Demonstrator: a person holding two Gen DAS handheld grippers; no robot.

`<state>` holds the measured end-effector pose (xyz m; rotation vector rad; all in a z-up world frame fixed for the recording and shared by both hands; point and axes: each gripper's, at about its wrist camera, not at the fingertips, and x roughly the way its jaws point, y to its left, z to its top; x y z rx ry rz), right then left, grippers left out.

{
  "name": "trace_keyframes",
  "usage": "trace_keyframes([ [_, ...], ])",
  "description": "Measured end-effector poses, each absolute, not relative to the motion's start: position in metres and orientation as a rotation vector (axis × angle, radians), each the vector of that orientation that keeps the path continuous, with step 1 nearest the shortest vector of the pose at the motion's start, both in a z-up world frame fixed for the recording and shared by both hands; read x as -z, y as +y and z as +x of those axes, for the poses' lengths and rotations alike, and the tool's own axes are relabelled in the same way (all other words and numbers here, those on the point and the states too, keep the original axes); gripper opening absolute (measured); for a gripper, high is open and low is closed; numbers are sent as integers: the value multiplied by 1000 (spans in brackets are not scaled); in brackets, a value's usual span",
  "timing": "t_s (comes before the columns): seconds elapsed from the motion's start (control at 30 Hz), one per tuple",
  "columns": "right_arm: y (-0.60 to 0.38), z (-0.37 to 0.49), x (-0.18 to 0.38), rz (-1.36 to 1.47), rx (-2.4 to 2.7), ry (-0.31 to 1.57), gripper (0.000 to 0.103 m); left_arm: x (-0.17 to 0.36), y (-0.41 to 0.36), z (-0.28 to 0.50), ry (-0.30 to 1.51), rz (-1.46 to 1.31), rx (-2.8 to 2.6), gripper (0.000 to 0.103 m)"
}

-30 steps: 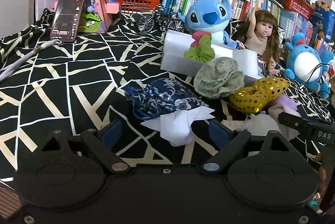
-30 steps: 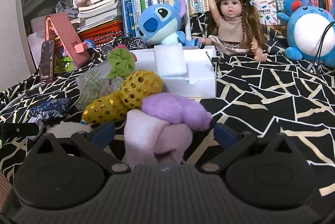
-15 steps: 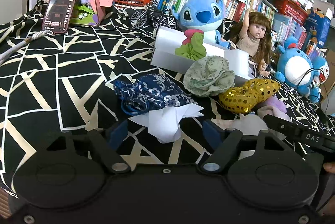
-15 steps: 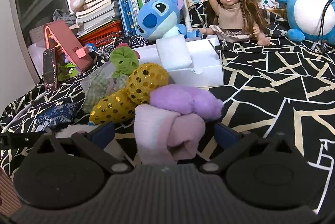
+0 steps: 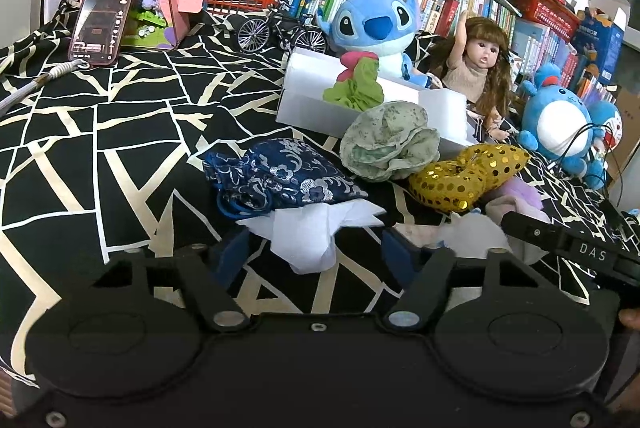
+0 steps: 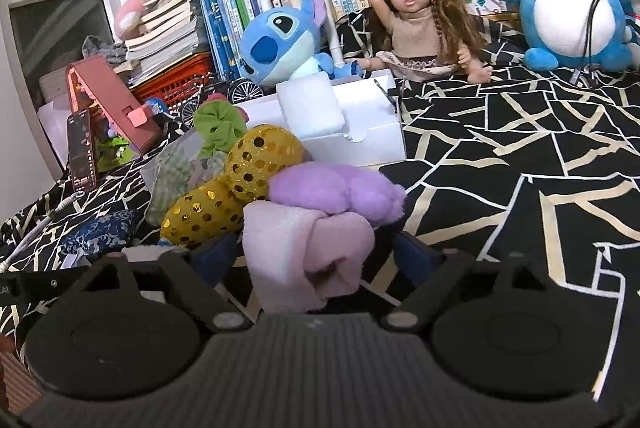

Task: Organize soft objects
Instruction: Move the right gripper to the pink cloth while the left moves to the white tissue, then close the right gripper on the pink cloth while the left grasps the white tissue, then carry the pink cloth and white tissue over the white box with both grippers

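The left hand-held gripper [image 5: 316,248] is wide open, with a white tissue [image 5: 312,232] lying between its two fingers. The fingers are not pinching it yet. Just past the tissue sits a blue pouch [image 5: 280,177], touching it. It looks like the gripper is lined up this way so it can close on the tissue next.

The right hand-held gripper [image 6: 316,256] is open too. A rolled pink cloth [image 6: 304,248] sits right between its fingers (so close it nearly fills the gap), but nothing squeezes it. A purple plush [image 6: 336,189] rests on top of the cloth, so lifting the cloth may tip it off. A gold sequin toy [image 6: 232,187] leans against both, to the left of this gripper.

Farther ahead stands a white box [image 6: 360,139]. A green scrunchie [image 6: 218,123] hangs on its edge and a white foam block [image 6: 310,101] stands in it. That seems to be where the soft things go. A pale green scrunchie [image 5: 390,139] leans against the box's side, still outside it.

Most soft things are still out on the table [image 6: 520,147], so the job seems early.
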<state>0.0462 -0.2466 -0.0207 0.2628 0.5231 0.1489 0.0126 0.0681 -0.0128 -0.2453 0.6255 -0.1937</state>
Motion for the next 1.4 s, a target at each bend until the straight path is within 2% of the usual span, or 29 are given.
trace_keyframes([
  [0.03, -247, 45, 21, 267, -144, 520, 80, 13, 68, 12, 624, -246, 195, 33],
  [0.07, -247, 44, 20, 273, -137, 518, 74, 13, 68, 12, 625, -247, 200, 30],
  [0.13, -247, 42, 20, 289, -121, 514, 64, 12, 68, 11, 628, -249, 208, 30],
  [0.3, -240, 33, 12, 252, -100, 482, 55, 1, 66, 1, 569, -227, 228, 30],
  [0.63, -241, 18, -4, 229, -76, 402, 51, -26, 59, -9, 472, -206, 265, 30],
  [0.97, -243, 18, -16, 195, -63, 349, 51, -34, 56, -2, 456, -191, 266, 30],
  [1.4, -254, 51, -33, 218, -64, 336, 52, -60, 53, 43, 453, -130, 207, 30],
])
